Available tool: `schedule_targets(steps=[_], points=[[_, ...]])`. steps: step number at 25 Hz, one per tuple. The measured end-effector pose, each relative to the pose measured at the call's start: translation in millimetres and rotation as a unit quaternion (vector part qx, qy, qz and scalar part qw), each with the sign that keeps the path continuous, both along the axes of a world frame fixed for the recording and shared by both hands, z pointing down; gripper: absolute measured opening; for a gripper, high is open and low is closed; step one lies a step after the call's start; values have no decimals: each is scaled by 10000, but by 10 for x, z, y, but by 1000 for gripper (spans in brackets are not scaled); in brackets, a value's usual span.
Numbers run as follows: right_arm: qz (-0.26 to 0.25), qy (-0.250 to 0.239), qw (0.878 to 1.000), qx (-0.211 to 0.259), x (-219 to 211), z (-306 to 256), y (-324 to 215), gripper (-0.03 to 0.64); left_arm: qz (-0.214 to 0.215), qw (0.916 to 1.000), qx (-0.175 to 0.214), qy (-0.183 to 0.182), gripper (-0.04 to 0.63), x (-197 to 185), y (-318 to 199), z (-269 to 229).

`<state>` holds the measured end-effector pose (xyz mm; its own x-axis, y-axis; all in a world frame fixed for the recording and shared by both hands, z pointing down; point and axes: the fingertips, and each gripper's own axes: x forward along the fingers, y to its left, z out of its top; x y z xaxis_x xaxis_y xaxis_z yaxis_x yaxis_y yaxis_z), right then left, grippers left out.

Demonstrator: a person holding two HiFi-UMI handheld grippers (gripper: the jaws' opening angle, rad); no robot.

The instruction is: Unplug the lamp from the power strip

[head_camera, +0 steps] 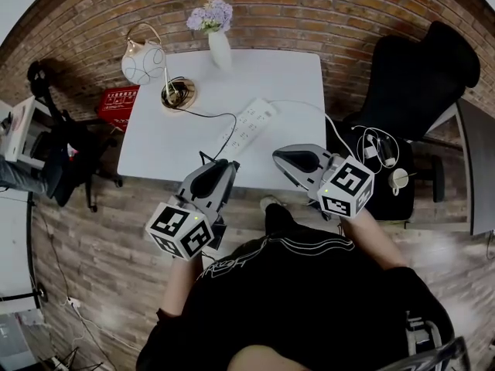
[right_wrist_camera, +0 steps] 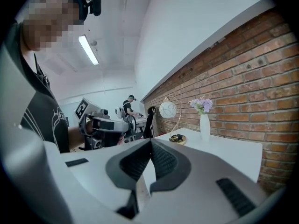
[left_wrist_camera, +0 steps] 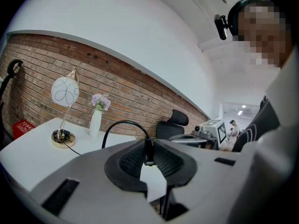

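Nearest the person, at the near edge of the surface [head_camera: 186, 141], the left gripper [head_camera: 224, 164] grasps the lamp's plug [left_wrist_camera: 148, 152]. Its fingers [left_wrist_camera: 128, 160] are clenched narrowly on the black plug body, and the cord [head_camera: 220, 116] arches up and away from between them. Just beside it, the right gripper [head_camera: 278, 155] holds nothing: its fingers [right_wrist_camera: 163, 160] are pressed together at the tips with no object between them. Farther in, the white strip [head_camera: 249, 122] lies diagonally at mid-surface, well apart from the plug. No black cord enters it in the head view. Farthest, by the brick wall, stands the lamp [head_camera: 144, 62], the cord running from its base to the left gripper.

Judged stage: the plug is already free of the strip, so the unplugging itself appears done. The next move calls for laying the plug on the surface clear of the strip, then opening the left fingers without tugging the lamp by its cord.
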<state>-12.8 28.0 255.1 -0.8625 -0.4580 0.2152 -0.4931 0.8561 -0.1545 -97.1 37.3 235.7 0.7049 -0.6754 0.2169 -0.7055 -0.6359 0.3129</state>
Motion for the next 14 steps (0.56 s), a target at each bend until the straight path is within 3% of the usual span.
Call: schedule_targets(steps=[14], points=[[69,-64,9999,-87,15,61,63,-4,57,10000,-26,-76,48,36,65,60]])
